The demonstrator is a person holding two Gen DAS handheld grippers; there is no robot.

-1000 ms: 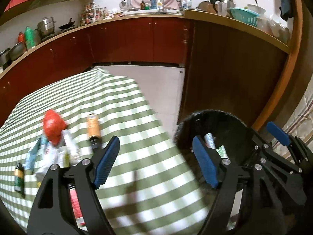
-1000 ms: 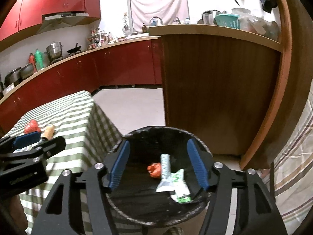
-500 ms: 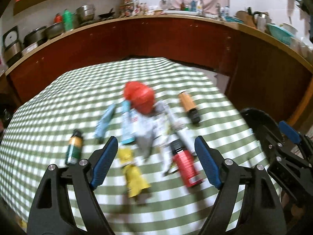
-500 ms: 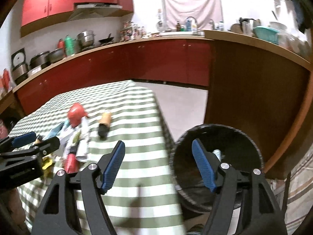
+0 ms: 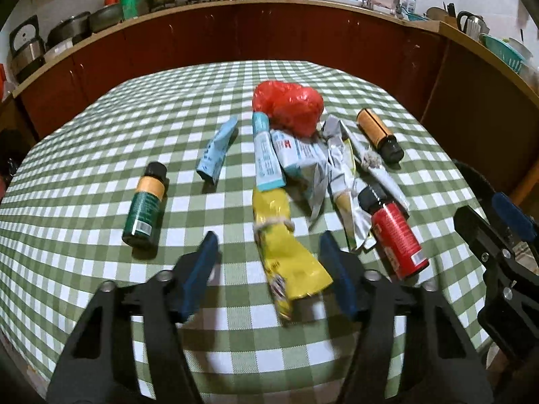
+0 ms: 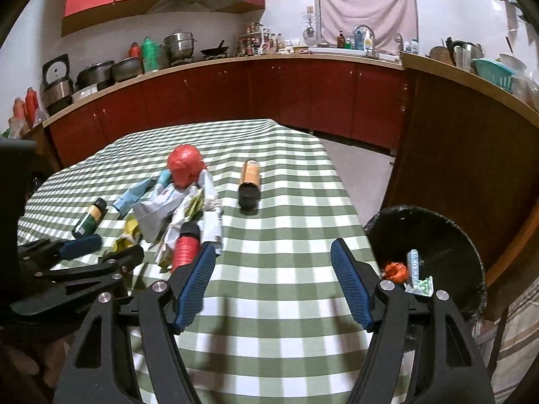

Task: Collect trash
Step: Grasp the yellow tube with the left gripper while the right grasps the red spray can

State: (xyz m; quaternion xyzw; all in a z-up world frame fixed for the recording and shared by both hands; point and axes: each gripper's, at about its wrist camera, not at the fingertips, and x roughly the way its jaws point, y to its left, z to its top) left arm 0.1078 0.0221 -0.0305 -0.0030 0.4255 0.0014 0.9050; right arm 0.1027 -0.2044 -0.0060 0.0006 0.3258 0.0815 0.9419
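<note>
Trash lies in a heap on the green checked tablecloth (image 5: 84,155): a yellow wrapper (image 5: 286,252), a red bottle (image 5: 397,239), a green bottle (image 5: 145,208), an orange bottle (image 5: 379,134), a crumpled red bag (image 5: 289,106), light blue packets (image 5: 217,151) and silver wrappers (image 5: 340,168). My left gripper (image 5: 268,245) hovers low over the yellow wrapper, which lies between its closing jaws; the pads do not press it. My right gripper (image 6: 273,252) stands open above bare cloth, the red bottle (image 6: 183,249) just left of it. The left gripper (image 6: 107,252) shows at the left edge.
A black bin (image 6: 438,235) stands off the table's right edge with a red scrap and packets inside. A wooden counter wall (image 6: 465,155) rises behind it. Red kitchen cabinets (image 5: 202,37) run along the back. The right gripper (image 5: 492,215) enters the left wrist view at the right edge.
Both grippers have swung left from the bin to the table. The left one has come down close over the trash heap, and its jaws have narrowed around the yellow wrapper.
</note>
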